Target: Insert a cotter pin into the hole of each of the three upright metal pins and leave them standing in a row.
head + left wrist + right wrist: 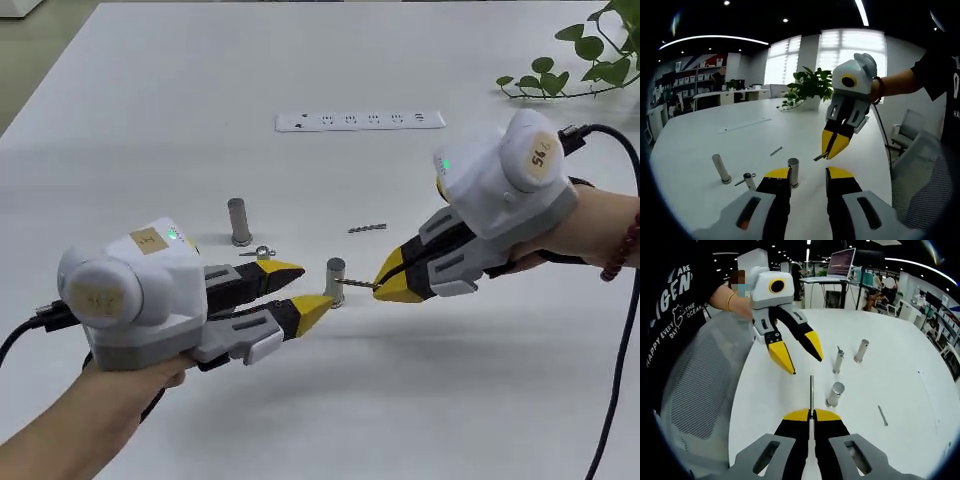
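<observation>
- Your right gripper (383,287) is clamped tight on a cotter pin (357,284). The pin's free end points at the top of the nearest metal pin (335,280) and lies close beside it. That metal pin stands upright on the white tabletop (150,110).
- Your left gripper (305,290) comes in from the opposite side, jaws spread wide with nothing between them. Its lower yellow tip sits right at that pin's foot; you cannot tell whether they touch.
- Just behind the left gripper's upper jaw stands a second metal pin (263,254), partly hidden in the head view, with a fitted cotter pin (250,253) through it.
- A third metal pin (239,220) stands upright farther back, apart from both grippers.
- One loose cotter pin (367,228) lies flat beyond the right gripper's tips, touching nothing.
- A white power strip (360,121) lies well back, and plant leaves (585,60) trail over the far right corner.
- Open tabletop surrounds the group on every side, and a black cable (622,300) hangs down behind your right hand.
- The count: three metal pins, three cotter pins, two grippers.
</observation>
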The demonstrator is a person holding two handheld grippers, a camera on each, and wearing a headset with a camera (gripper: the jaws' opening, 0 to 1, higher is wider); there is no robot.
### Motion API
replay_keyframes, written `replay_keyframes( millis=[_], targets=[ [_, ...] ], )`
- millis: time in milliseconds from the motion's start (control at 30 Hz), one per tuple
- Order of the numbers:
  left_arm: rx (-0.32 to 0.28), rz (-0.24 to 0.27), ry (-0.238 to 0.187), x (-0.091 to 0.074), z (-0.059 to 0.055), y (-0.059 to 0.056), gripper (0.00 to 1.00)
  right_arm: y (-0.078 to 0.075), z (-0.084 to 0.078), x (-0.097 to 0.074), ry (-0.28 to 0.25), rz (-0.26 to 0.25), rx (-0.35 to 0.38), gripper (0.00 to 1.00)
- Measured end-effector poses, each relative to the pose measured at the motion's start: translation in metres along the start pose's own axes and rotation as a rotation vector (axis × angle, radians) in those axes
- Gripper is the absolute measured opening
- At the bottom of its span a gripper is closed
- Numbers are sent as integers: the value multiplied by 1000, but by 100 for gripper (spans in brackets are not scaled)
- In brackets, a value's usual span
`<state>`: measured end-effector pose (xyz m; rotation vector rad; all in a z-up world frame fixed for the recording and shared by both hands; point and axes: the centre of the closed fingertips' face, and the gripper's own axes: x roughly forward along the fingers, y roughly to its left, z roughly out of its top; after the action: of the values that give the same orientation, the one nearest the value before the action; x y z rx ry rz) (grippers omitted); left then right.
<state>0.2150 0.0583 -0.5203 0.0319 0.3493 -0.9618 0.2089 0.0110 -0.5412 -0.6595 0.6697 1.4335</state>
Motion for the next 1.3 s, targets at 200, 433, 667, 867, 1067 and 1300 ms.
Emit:
replay_keyframes(
  millis=[200, 433, 667, 867, 1067, 1300],
  targets=[
    [18, 52, 3, 8, -5, 5, 31, -9, -10, 0, 31, -17, 2, 0],
    [1, 115, 22, 17, -18, 14, 32, -20, -19, 0, 60, -36, 2, 0],
    [-3, 161, 43, 27, -25, 20, 31, -28, -26, 2, 79, -42, -3, 0],
    [-8, 175, 45, 38, -27, 22, 30, -32, -30, 5, 93, -40, -11, 0],
    [-16, 184, 60, 47, -33, 25, 28, -36, -31, 8, 96, -33, -16, 0],
    [-23, 188, 67, 55, -37, 29, 24, -38, -30, 12, 97, -23, -26, 0]
  ],
)
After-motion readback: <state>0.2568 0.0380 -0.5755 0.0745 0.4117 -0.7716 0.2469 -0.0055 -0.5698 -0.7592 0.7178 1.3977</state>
